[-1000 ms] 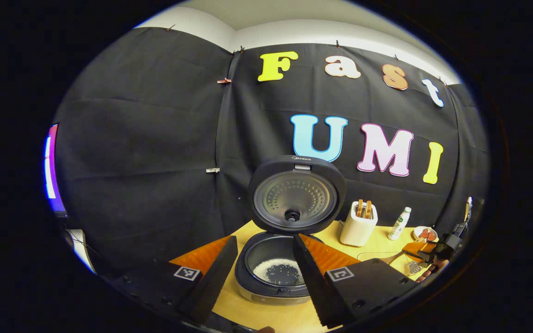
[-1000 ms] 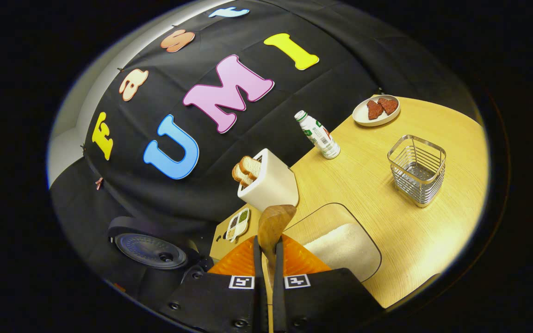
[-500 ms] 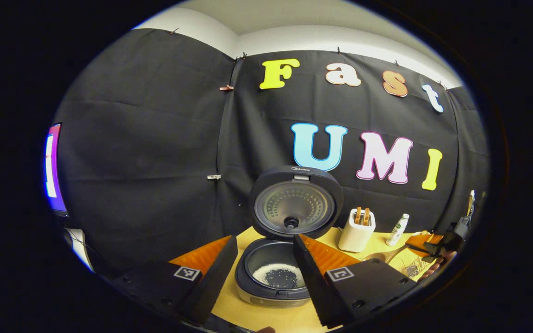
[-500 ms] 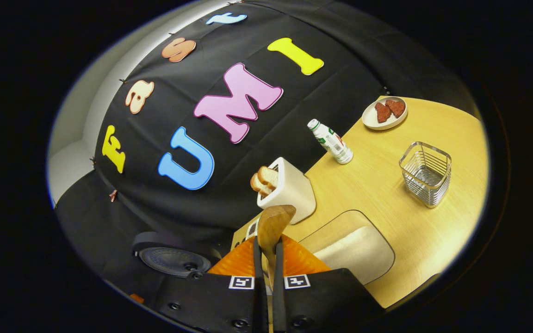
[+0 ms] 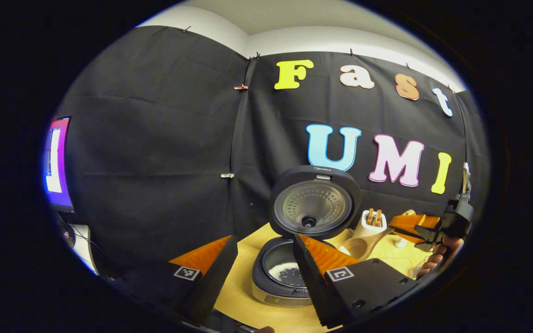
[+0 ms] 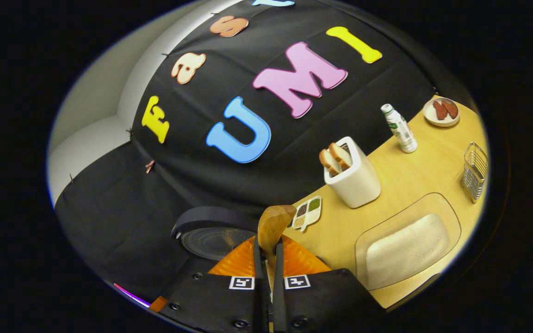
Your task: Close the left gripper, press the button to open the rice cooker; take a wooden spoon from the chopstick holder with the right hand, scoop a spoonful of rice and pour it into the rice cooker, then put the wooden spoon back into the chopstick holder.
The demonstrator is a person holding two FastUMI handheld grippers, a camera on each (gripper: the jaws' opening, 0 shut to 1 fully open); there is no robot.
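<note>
A wooden table (image 6: 414, 180) runs along the booth wall. On it, the rice cooker (image 5: 294, 273) sits with its lid raised, a little rice in the pot. My left gripper (image 5: 262, 263) hangs in front of it, jaws spread wide and holding nothing. My right gripper (image 6: 266, 259) has its jaws pressed on the wooden spoon (image 6: 273, 224), bowl just beside the cooker's lid. The wire chopstick holder (image 6: 474, 169) stands well apart, at the table's far edge.

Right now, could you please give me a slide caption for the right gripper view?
Right gripper holding the wooden spoon by the open rice cooker, rice tray behind.
</note>
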